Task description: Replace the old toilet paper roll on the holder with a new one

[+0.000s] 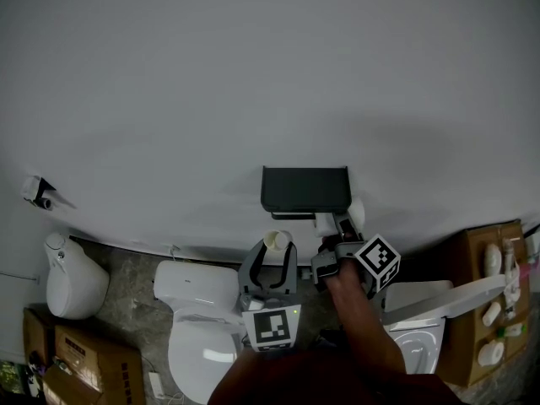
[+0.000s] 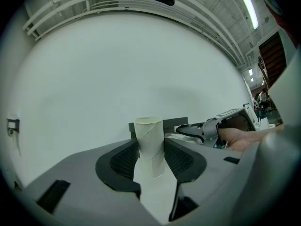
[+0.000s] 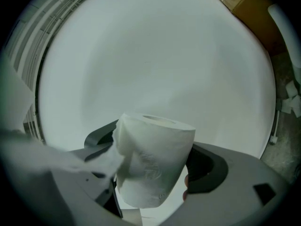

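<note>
My left gripper [image 1: 277, 248] is shut on an empty cardboard tube [image 1: 277, 240], which stands upright between the jaws [image 2: 149, 145]. The dark holder [image 1: 304, 189] is mounted on the white wall just above and to the right of it. My right gripper [image 1: 344, 224] is shut on a full white toilet paper roll [image 3: 153, 159] and sits just below the holder's right end. A white bit of that roll [image 1: 356, 213] shows beside the holder. A loose sheet trails off the roll to the left in the right gripper view. From the left gripper view, the holder [image 2: 181, 122] and the right gripper [image 2: 211, 128] lie ahead to the right.
A white toilet [image 1: 198, 310] stands below left of the grippers, and another with a raised lid [image 1: 430, 306] stands at the right. Cardboard boxes [image 1: 472, 310] with bottles sit far right, more boxes [image 1: 84, 361] at the lower left. A white vessel [image 1: 72, 281] stands on the left.
</note>
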Available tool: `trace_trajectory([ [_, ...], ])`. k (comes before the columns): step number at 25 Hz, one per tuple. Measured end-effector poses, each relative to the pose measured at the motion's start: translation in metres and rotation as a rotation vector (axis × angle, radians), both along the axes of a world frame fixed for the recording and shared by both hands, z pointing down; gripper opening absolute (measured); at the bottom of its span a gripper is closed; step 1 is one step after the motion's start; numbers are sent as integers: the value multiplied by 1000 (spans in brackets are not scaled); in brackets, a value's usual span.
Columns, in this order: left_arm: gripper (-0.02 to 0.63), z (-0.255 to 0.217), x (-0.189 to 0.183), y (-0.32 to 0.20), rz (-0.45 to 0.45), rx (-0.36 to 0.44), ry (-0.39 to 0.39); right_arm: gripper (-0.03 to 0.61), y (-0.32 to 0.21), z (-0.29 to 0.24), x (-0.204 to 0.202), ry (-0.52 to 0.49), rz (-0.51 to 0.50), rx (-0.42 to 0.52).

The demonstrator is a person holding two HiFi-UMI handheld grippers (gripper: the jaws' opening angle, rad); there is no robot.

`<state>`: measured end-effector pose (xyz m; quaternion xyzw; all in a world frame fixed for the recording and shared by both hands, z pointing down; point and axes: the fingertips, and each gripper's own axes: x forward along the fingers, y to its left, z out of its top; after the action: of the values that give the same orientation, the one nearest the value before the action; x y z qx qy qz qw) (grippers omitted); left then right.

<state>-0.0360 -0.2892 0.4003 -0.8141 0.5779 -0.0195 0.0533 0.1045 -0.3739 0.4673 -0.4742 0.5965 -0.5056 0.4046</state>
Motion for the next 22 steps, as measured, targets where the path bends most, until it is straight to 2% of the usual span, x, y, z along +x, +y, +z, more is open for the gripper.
trace_trajectory([
  [5, 190, 11, -10, -2, -50, -36, -23, 436, -1, 1, -10, 0, -6, 1],
  [11, 190, 14, -27, 2, -84, -43, -10, 436, 1, -1, -31, -3, -3, 18],
  [18, 190, 12, -39, -1, -102, -37, 18, 436, 1, 0, -50, -11, -17, 38],
  [22, 190, 15, -50, 0, -101, -56, -2, 436, 2, -3, -67, -16, -34, 43],
])
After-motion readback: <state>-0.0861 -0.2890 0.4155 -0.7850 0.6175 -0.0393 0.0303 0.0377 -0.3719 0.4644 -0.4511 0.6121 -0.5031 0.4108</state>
